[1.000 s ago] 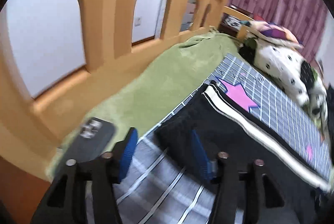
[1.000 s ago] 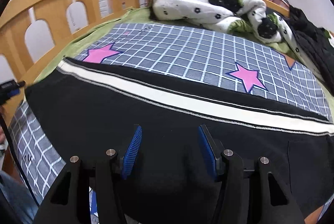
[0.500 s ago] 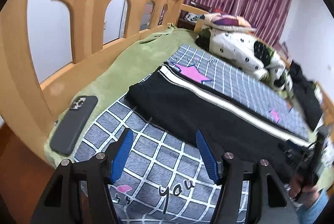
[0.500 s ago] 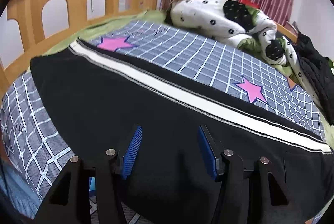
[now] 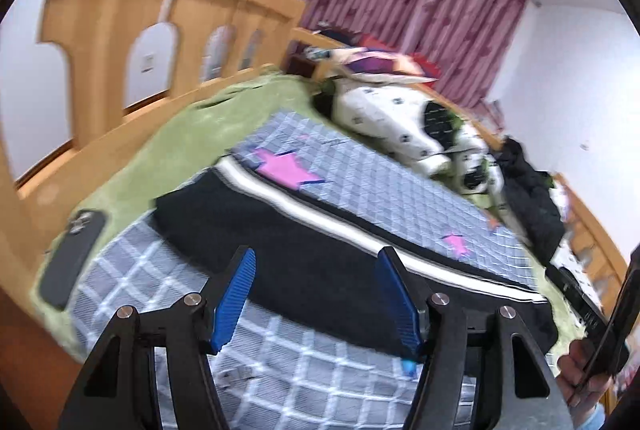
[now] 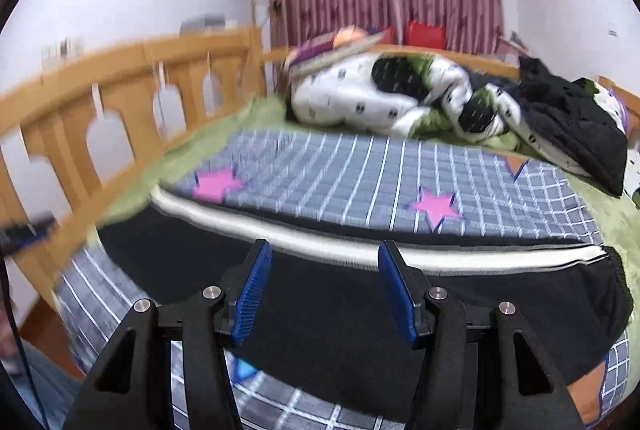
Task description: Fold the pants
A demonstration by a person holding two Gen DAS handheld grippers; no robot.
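Black pants [image 5: 304, 254] with a white side stripe [image 5: 320, 218] lie flat across a grey checked sheet with pink stars on the bed. They also show in the right wrist view [image 6: 352, 302], stripe [image 6: 320, 246] along the far edge. My left gripper [image 5: 316, 298] is open and empty, held above the near edge of the pants. My right gripper [image 6: 324, 290] is open and empty, above the middle of the pants. Neither touches the cloth.
A dark phone [image 5: 74, 254] lies on the green blanket [image 5: 192, 133] at the left. A wooden bed rail [image 5: 120, 41] runs along the left. A spotted duvet [image 6: 380, 97] and a black garment [image 6: 572, 125] are piled at the head.
Both grippers have pulled back and risen from the pants, still open. The views now take in more of the bed and room. The pants lie as before.
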